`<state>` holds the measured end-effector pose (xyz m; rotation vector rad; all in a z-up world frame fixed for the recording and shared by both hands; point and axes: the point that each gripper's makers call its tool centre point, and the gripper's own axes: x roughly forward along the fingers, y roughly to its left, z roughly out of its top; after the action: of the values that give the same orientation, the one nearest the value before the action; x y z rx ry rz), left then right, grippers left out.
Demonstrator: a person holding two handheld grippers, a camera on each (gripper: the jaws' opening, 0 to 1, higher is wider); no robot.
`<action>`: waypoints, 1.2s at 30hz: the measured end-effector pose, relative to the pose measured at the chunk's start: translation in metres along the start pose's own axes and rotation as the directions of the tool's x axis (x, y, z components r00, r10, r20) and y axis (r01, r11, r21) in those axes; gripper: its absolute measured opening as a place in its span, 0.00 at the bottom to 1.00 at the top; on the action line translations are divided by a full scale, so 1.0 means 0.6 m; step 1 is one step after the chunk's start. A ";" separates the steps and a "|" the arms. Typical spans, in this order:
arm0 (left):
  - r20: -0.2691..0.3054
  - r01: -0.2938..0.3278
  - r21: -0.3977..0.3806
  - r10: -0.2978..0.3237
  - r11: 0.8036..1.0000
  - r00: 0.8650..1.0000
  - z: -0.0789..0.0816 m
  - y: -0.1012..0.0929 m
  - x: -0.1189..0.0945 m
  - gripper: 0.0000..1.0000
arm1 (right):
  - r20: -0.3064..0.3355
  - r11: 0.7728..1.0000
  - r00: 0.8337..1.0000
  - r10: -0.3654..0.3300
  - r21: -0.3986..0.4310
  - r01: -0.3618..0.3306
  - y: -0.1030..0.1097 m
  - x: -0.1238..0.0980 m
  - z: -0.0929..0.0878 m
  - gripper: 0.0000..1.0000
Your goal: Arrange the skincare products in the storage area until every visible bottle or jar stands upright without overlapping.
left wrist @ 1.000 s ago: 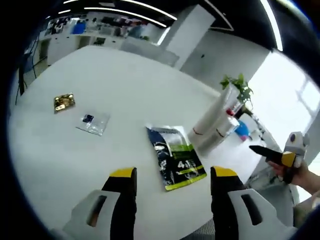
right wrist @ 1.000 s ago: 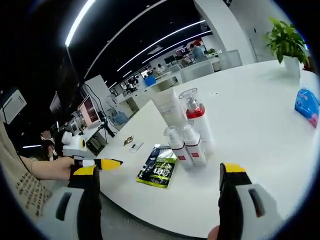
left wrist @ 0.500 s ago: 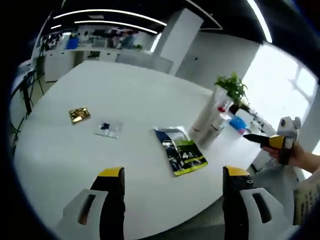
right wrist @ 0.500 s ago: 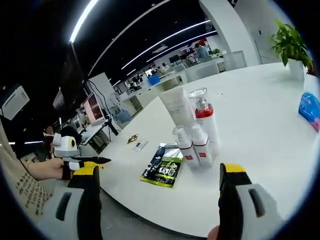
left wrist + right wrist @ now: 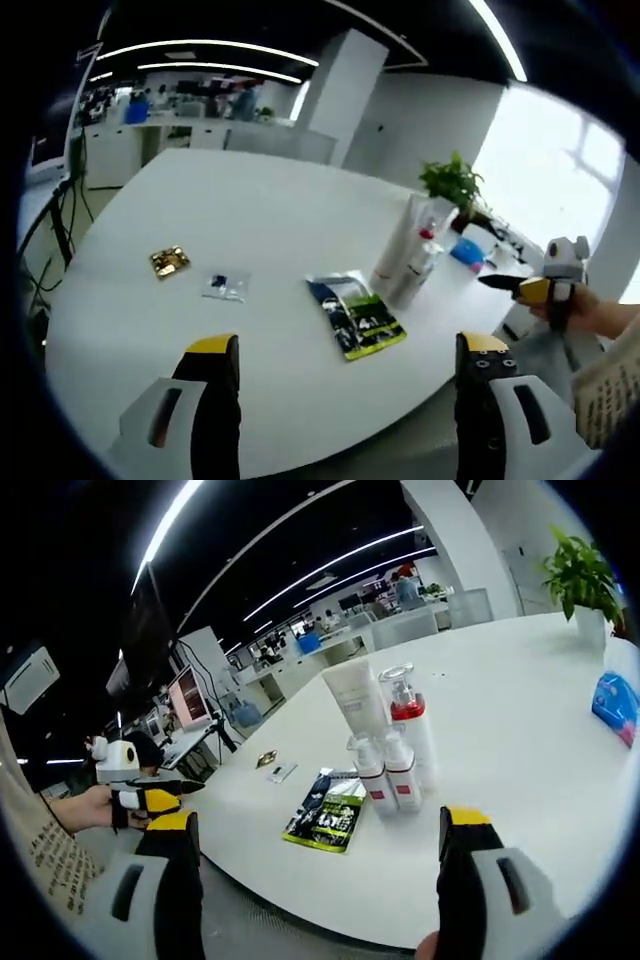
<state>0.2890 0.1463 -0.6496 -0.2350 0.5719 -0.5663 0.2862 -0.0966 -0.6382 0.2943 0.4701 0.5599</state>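
Skincare bottles stand upright in a tight cluster of 4 on the white desk, just beside a flat sachet. Left tool and right tool hang wide open and empty, well back. Judgement: verify no overlap; approach slowly, avoid toppling.

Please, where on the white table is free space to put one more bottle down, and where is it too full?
Free: the wide bare round white table beyond the gold foil packet and clear small sachet, and the stretch between the bottle cluster and the blue pack. Crowded: the four upright white bottles standing close together, with the dark green-black pouch lying beside them.
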 end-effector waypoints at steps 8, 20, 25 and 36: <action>0.056 0.010 -0.013 -0.009 1.000 0.998 0.015 -0.007 -0.034 0.97 | 0.002 1.000 1.000 -0.003 0.006 0.003 0.000 -0.008 0.002 0.99; 0.046 -0.025 0.005 0.025 1.000 0.999 0.012 0.009 -0.048 0.97 | -0.024 1.000 1.000 0.010 0.005 -0.010 0.003 -0.004 -0.015 1.00; 0.035 -0.029 -0.006 0.029 1.000 0.999 0.011 0.013 -0.045 0.97 | -0.017 1.000 1.000 0.009 0.013 -0.009 -0.001 -0.004 -0.015 1.00; -0.058 -0.062 0.033 0.064 0.998 0.996 -0.006 0.025 -0.020 0.97 | -0.023 1.000 1.000 -0.001 0.001 0.001 -0.005 -0.002 -0.017 0.99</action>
<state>0.2851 0.1652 -0.6524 -0.1703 0.6249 -0.5222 0.2811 -0.0982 -0.6476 0.2890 0.4923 0.5625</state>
